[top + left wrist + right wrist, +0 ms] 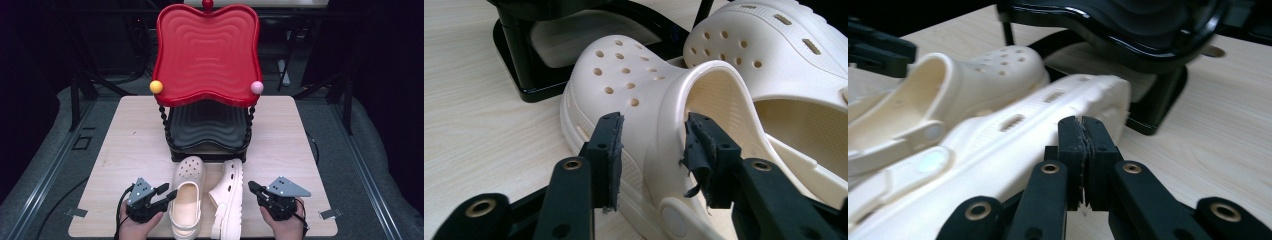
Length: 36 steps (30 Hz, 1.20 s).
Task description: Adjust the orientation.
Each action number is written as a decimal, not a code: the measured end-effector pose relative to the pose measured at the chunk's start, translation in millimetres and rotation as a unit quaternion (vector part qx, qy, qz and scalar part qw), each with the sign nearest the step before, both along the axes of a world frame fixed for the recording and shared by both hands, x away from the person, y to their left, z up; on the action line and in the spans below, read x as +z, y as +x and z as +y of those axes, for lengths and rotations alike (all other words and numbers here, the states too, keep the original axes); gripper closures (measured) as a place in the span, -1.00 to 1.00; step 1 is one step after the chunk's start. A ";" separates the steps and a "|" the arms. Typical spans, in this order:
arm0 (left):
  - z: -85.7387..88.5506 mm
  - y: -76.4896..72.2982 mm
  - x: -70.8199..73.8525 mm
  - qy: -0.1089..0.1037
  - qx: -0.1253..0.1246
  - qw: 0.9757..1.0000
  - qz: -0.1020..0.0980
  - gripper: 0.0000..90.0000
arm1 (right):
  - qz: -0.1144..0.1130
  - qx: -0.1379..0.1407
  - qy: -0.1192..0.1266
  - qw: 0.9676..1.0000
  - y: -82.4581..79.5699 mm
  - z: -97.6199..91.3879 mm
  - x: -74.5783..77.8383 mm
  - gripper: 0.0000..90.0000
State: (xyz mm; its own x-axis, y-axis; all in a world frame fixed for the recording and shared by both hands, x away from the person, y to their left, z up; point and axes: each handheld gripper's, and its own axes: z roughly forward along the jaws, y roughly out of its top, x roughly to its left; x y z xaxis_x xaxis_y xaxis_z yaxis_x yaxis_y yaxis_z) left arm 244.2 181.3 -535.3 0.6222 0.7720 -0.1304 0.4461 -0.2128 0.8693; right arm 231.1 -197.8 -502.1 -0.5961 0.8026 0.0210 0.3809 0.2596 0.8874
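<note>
A person sits at a pale wooden table (125, 145) with a two-jaw gripper in each hand and a pair of cream clogs between them. The left clog (187, 195) stands upright on its sole, its long axis running from the person toward a two-tier stand with a red top tray (207, 50) and a black lower tray (207, 125), toe nearly touching the black base. The left gripper (651, 150) lies just to that clog's left, pointing right at its side; its jaws stand wide apart astride the rim of the foot opening, one pad outside the wall, one inside, neither visibly pressing. The right clog (227, 197) lies tipped on its side, parallel to the first and touching it near the toes. The right gripper (1083, 155) sits just beside this clog's outer side, jaws closed together on nothing. The left hand is the one placed to grasp.
</note>
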 end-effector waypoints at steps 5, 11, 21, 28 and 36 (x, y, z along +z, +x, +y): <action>3.6 -1.3 -0.2 0.004 -0.001 1.000 -0.002 0.25 | -0.007 0.027 -0.016 0.999 -4.6 18.4 1.1 0.94; 10.8 -3.1 0.6 -0.014 0.011 1.000 -0.005 0.19 | -0.011 0.040 -0.043 0.998 -4.2 31.6 -1.1 0.98; 18.4 -1.0 2.3 -0.015 0.023 1.000 -0.005 0.19 | -0.005 0.047 -0.046 0.998 -2.0 30.0 -2.8 1.00; 27.3 0.0 2.6 -0.020 0.037 0.999 -0.002 0.19 | 0.013 0.033 -0.053 0.998 -3.3 22.2 1.5 1.00; 29.8 1.0 1.0 -0.024 0.041 0.999 0.000 0.19 | 0.040 -0.011 -0.042 0.998 -5.5 -7.0 -0.4 1.00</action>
